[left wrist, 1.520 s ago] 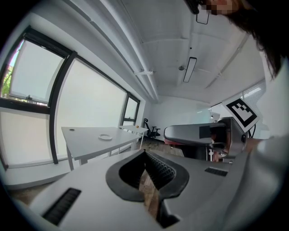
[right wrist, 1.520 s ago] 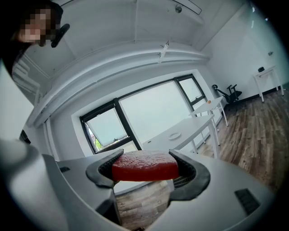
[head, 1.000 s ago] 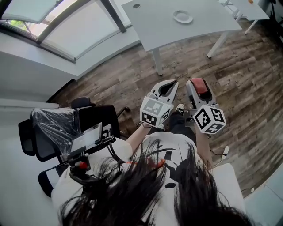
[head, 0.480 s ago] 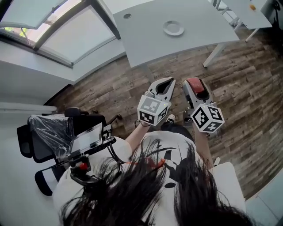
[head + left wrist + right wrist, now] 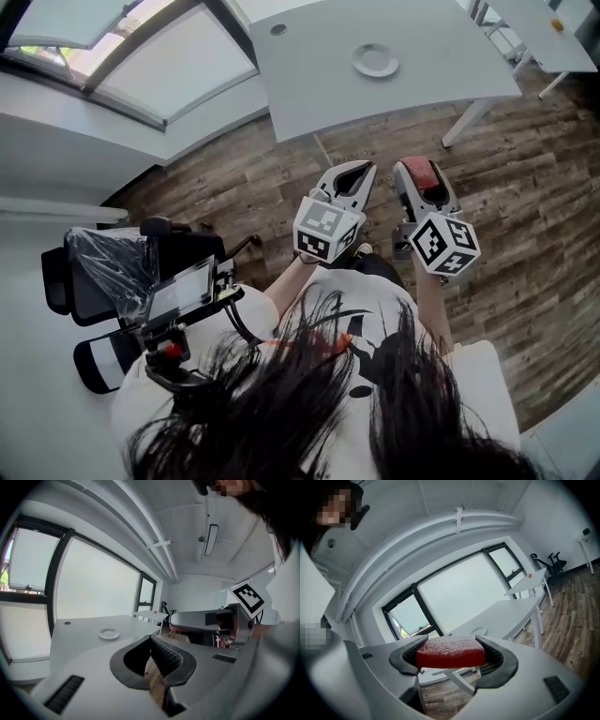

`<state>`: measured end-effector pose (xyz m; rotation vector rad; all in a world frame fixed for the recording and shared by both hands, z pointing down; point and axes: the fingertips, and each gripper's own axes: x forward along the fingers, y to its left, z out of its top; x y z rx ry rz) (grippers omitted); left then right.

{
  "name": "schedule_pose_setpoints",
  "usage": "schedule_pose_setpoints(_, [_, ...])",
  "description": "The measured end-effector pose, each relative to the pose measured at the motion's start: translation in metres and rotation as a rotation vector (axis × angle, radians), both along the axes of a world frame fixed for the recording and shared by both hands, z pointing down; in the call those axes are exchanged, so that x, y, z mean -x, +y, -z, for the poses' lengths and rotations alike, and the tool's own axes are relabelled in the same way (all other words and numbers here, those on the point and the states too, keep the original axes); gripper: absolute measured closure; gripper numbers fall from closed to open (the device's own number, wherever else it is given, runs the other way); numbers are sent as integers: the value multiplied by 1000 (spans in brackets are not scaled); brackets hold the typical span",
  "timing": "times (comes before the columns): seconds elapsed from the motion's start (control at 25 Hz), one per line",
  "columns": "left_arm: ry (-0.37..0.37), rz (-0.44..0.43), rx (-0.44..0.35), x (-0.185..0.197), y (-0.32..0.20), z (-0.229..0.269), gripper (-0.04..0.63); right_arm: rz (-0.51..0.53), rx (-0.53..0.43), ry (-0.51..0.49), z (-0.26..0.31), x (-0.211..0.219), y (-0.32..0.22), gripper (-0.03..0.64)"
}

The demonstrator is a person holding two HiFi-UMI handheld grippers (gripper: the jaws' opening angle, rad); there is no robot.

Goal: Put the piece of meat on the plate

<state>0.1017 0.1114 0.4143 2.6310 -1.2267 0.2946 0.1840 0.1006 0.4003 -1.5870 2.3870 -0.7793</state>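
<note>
A red slab of meat (image 5: 451, 652) sits clamped between the jaws of my right gripper (image 5: 452, 656); in the head view it shows as a red patch (image 5: 427, 175) at that gripper's (image 5: 421, 178) tip. My left gripper (image 5: 349, 176) is held beside it over the wooden floor, jaws shut with nothing between them (image 5: 151, 654). The small white plate (image 5: 375, 61) rests on the white table (image 5: 319, 84), well ahead of both grippers. That plate (image 5: 108, 633) is also in the left gripper view, far off on the tabletop.
A black office chair (image 5: 112, 272) wrapped in plastic stands at my left. A second white table (image 5: 539, 37) with a small orange object (image 5: 559, 25) is at the far right. Large windows (image 5: 159, 56) run along the left wall. Wooden floor (image 5: 525, 187) lies between me and the table.
The view has shifted slightly; the table and plate sit a little further right in the picture than half a second ago. Both grippers keep their pose, with the meat still held.
</note>
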Motion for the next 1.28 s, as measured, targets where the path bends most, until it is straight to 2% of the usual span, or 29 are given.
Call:
schedule_pose_setpoints(0.32, [-13,-33,9,-9,-31,-4,590,-18,17,-11,-6,-6,-30,293])
schedule_pose_setpoints(0.56, [2,-45,10,-9,-80,-6,591,-41,22,1,-5,-10,-72,293])
schedule_pose_setpoints(1.04, [8,-69,56,19,-211,-22,591,-55,100,36,-27,16,-198,293])
schedule_pose_setpoints(1.28, [-13,-113,112,28,-270,-54,589,-45,162,68,-63,30,-276,293])
